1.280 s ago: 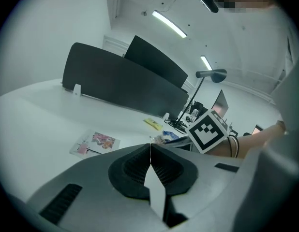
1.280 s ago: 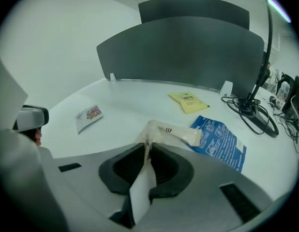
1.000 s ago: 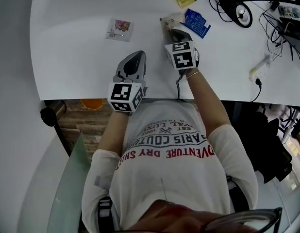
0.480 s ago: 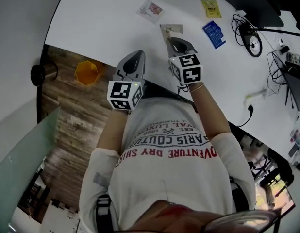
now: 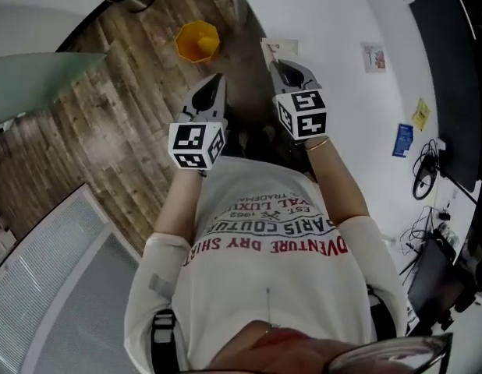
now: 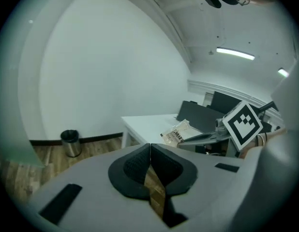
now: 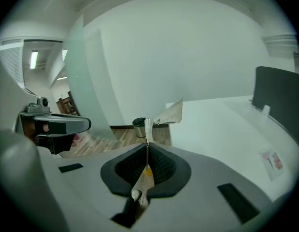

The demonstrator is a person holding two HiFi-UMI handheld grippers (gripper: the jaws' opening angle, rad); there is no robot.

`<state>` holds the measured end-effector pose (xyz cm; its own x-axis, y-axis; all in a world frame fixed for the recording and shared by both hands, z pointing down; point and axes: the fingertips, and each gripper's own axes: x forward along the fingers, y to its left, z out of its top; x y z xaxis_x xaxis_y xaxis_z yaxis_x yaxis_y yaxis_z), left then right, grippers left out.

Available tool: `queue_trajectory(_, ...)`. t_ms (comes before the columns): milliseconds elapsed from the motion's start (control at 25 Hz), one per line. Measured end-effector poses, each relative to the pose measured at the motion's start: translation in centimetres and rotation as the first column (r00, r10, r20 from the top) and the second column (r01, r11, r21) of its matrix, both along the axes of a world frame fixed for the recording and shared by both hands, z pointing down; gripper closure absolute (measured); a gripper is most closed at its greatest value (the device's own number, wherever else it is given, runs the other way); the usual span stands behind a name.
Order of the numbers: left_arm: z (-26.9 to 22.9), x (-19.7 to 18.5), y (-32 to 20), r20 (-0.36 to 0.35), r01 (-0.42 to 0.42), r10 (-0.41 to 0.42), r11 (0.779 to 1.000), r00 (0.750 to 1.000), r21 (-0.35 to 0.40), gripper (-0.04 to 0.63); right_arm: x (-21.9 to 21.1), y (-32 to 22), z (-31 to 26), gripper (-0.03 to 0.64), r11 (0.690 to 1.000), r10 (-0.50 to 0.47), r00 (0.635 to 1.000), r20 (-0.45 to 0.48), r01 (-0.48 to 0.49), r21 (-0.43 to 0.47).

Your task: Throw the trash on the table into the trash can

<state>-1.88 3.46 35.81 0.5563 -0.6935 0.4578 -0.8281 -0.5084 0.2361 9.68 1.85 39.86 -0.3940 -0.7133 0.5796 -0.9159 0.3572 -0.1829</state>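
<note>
Wood floor beside white tabletop (image 5: pixel 334 22), seen from above; orange trash can (image 5: pixel 197 40) on floor just ahead. Step in hand, likely: carry wrapper (image 5: pixel 278 50) to can. Do well: bring wrapper squarely over can mouth, low, before release; light film may drift aside. Tools: right tool (image 5: pixel 286 70) pressed together, pinching pale crinkled wrapper by one edge, rest sticking out past tips, in air near tabletop edge; left tool (image 5: pixel 212 92) pressed together, nothing between jaws. More packets (image 5: pixel 373 57) on tabletop
</note>
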Motion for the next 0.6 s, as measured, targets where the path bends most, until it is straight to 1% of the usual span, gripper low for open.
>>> queue_trajectory(40,0.3,-2.8,-0.4,0.001,0.063,-0.063,0.998,0.998,-0.005,0.572,-2.8,-0.9,0.4,0.584,0.998,-0.058,0.998,-0.004,0.058,-0.007)
queue_trajectory(120,1.2,-8.4,-1.4,0.003,0.174,-0.174,0.984,0.985,-0.022,0.572,-8.1,-2.9,1.5,0.584,0.987,-0.157,0.987,-0.013,0.157,-0.025)
queue_trajectory(240,3.0,-16.0,-3.8,0.002,0.288,-0.288,0.956,0.958,-0.055,0.572,-15.3,-6.2,3.7,0.584,0.968,-0.249,0.968,-0.034,0.246,-0.054)
queue_trajectory(320,4.5,-20.2,-5.4,-0.006,0.353,-0.355,0.931,0.935,-0.091,0.572,-19.3,-8.3,5.8,0.584,0.952,-0.296,0.954,-0.036,0.292,-0.086)
queue_trajectory(360,5.4,-21.9,-6.3,-0.011,0.377,-0.381,0.919,0.925,-0.113,0.572,-21.0,-9.2,7.1,0.584,0.945,-0.314,0.949,-0.033,0.309,-0.107)
queue_trajectory(440,7.8,-24.7,-8.4,-0.013,0.402,-0.409,0.902,0.912,-0.155,0.572,-23.8,-11.2,10.5,0.584,0.932,-0.336,0.942,-0.026,0.328,-0.157)
queue_trajectory(600,14.4,-28.7,-12.7,0.02,0.422,-0.429,0.878,0.903,-0.223,0.572,-27.4,-14.8,18.9,0.584,0.907,-0.345,0.938,-0.018,0.328,-0.264)
